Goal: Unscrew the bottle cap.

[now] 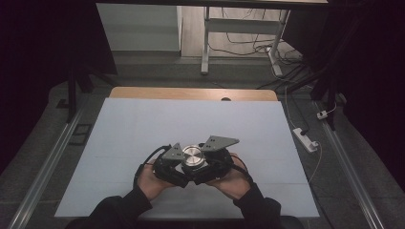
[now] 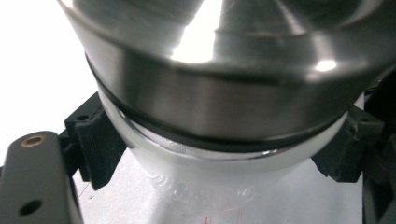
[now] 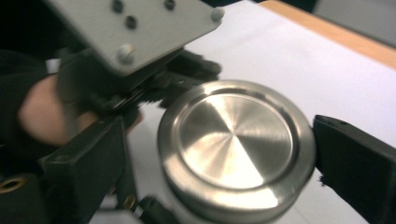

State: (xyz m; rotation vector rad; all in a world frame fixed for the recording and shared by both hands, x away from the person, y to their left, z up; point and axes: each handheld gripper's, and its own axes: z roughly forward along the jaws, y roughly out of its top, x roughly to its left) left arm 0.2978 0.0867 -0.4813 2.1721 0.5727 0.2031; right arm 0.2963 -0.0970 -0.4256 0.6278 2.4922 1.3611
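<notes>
While both hands meet near the front of the white table (image 1: pixel 143 124), a jar (image 2: pixel 224 186) with a metal lid (image 1: pixel 192 155) is clamped by the left gripper (image 1: pixel 177 164); the right gripper (image 1: pixel 210 164) is closed around that lid.

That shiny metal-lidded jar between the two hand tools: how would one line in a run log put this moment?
jar: upright on table | lid: on | left gripper: jaws clamp jar body | right gripper: jaws flank lid, contact unclear

Both grippers (image 1: pixel 177 164) (image 1: pixel 210 164) crowd a metal-lidded jar (image 1: pixel 193 155) near the table's (image 1: pixel 143 124) front; the surface elsewhere lies open.
</notes>
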